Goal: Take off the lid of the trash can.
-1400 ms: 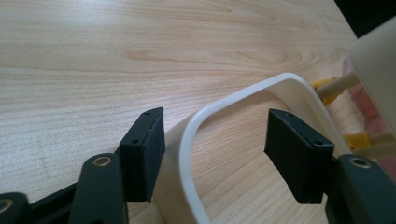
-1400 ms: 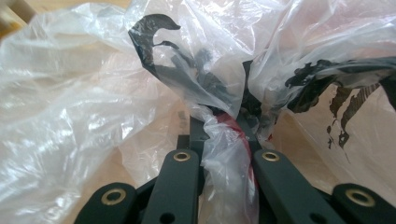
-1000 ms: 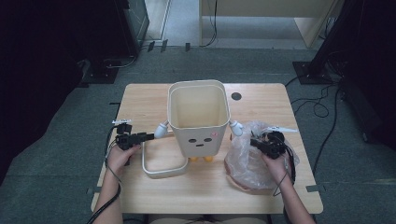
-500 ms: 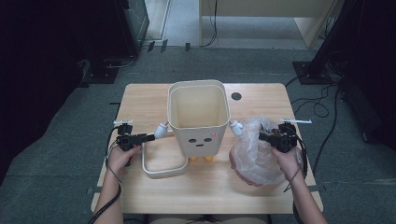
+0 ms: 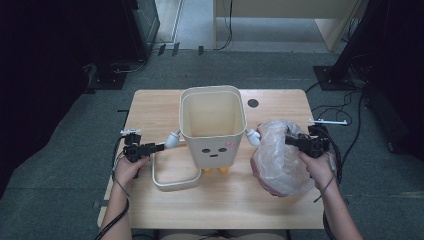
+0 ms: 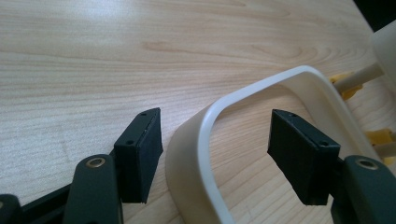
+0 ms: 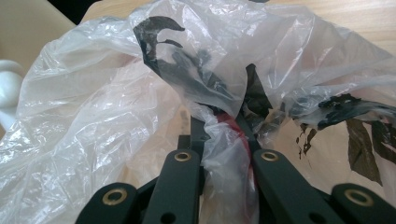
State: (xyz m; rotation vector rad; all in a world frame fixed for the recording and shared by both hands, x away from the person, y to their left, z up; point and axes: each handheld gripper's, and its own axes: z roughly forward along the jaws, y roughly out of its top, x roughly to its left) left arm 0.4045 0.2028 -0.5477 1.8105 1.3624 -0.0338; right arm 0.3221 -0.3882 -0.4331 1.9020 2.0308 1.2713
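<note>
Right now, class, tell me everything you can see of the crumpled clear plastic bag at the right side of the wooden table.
The crumpled clear plastic bag is thin, wrinkled film, see-through with a pinkish cast, bearing black printed marks and a streak of red. It bulges loosely beside the cream bin, its lower part at the tabletop. The right gripper is shut on a bunched fold near its top, film pinched between the black jaws. Whether the bag touches the bin's small white arm cannot be told.
</note>
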